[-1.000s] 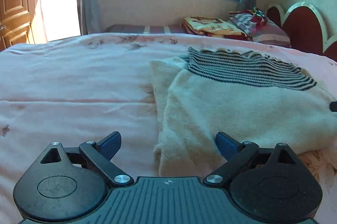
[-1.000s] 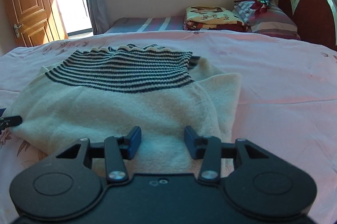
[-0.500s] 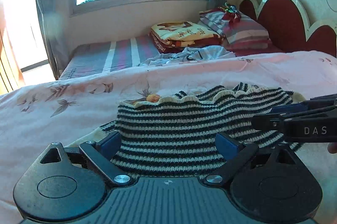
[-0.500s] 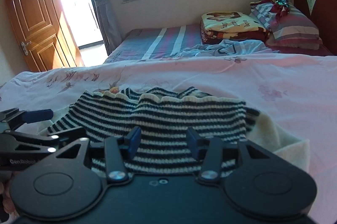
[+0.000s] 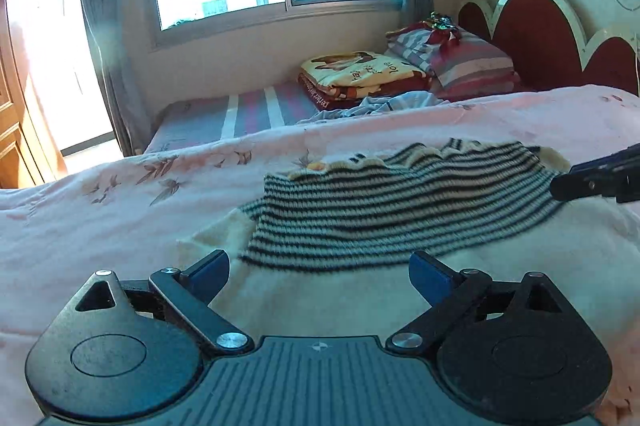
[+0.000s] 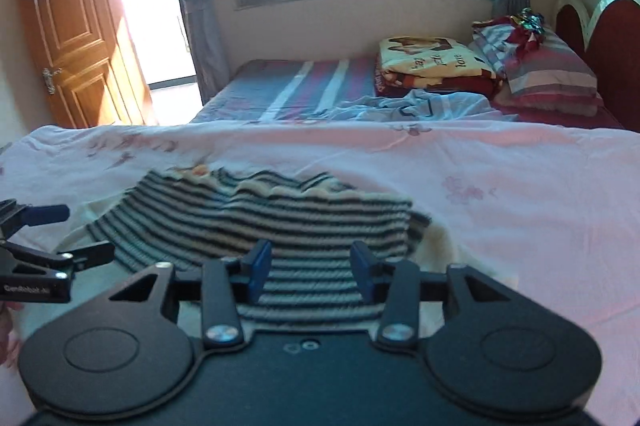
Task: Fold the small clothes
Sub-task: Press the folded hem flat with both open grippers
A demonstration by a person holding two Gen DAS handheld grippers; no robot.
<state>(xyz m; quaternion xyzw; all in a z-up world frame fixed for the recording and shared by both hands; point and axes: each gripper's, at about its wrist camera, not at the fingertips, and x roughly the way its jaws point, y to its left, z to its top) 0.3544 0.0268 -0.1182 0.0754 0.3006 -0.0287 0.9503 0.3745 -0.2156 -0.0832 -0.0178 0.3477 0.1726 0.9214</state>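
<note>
Sweater (image 5: pixel 392 226), cream with a striped band, lies on my pink bed (image 5: pixel 100 226), now viewed from lower down than a second ago. My left hand-held gripper (image 5: pixel 318 276) hangs over it, jaws wide and empty. My right hand-held gripper (image 6: pixel 310 270), at 3 o'clock, has narrowed slightly but pinches nothing.

Open pink bedspread (image 6: pixel 500 185) beyond sweater (image 6: pixel 256 222).
</note>
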